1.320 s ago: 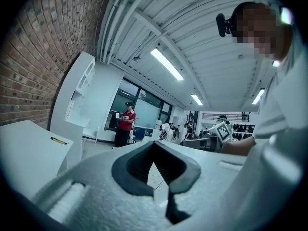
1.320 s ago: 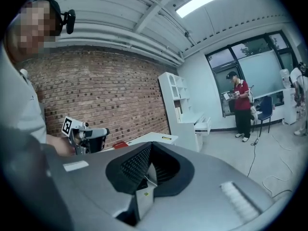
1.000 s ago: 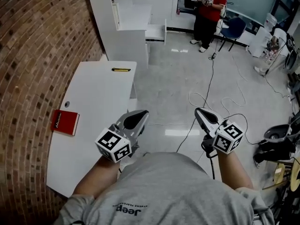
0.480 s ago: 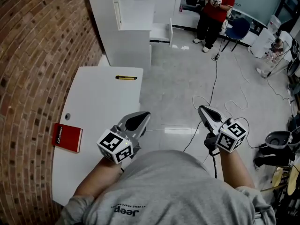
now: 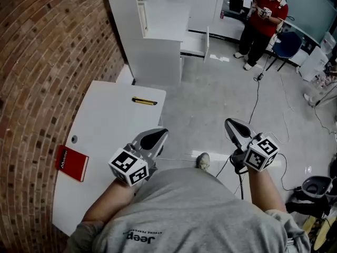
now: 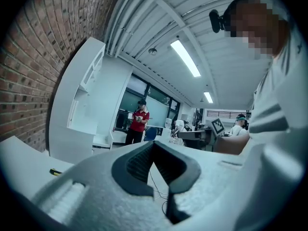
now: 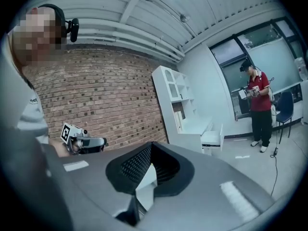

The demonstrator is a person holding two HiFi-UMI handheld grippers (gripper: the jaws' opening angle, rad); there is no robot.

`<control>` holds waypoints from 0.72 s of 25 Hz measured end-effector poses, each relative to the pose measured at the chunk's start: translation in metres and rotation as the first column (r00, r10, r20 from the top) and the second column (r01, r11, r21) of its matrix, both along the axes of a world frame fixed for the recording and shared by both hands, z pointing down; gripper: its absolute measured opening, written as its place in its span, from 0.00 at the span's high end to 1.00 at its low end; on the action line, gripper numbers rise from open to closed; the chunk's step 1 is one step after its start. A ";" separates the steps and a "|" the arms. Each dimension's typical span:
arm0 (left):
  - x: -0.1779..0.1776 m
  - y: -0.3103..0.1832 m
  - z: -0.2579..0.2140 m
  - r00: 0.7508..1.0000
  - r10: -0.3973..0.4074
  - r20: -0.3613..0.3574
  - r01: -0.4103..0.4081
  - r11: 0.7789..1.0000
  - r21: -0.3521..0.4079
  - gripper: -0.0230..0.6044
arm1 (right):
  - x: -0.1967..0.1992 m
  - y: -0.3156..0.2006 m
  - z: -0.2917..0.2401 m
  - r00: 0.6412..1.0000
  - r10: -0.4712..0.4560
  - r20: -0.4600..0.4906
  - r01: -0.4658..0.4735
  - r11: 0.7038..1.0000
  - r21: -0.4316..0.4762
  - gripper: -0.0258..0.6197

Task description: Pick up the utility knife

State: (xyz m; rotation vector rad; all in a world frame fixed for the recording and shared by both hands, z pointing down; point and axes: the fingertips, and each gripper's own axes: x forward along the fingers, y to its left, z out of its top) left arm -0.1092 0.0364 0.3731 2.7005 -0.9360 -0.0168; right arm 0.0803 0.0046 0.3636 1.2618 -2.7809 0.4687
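- Left gripper (image 5: 160,135): jaws pressed together with nothing in them, above the right edge of the white table (image 5: 105,121).
- Right gripper (image 5: 230,123): jaws together too, nothing held, over the floor off the table's right side.
- Red book (image 5: 72,163): flat at the left edge.
- Utility knife (image 5: 144,101): along the far edge, near the far right corner, well apart from both grippers.

Lab-type workroom: brick wall (image 5: 31,62), white table (image 5: 105,123), white shelving (image 5: 158,51), floor cables (image 5: 256,91), blue office chair (image 5: 287,42), ceiling strip lights (image 6: 185,57).
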 end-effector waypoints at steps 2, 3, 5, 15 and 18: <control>0.023 -0.033 0.004 1.000 -0.026 0.005 0.026 1.000 -0.002 0.96 | 0.022 -0.036 0.003 1.000 -0.018 0.008 0.018 1.000 -0.007 0.95; 0.036 -0.050 0.004 0.999 -0.039 0.005 0.039 0.999 -0.003 0.96 | 0.034 -0.054 0.004 1.000 -0.029 0.010 0.029 1.000 -0.010 0.95; 0.065 -0.086 0.003 0.998 -0.062 0.005 0.062 0.998 -0.005 0.96 | 0.060 -0.090 0.004 0.999 -0.052 0.006 0.053 0.999 -0.014 0.95; 0.185 -0.222 -0.007 0.998 -0.054 0.012 0.054 0.999 -0.005 0.96 | 0.148 -0.221 0.003 0.994 -0.110 -0.014 0.110 0.994 -0.006 0.95; 0.198 -0.246 -0.001 1.000 -0.018 0.015 0.018 1.000 -0.020 0.96 | 0.156 -0.239 0.008 0.996 -0.086 -0.017 0.086 0.996 -0.010 0.95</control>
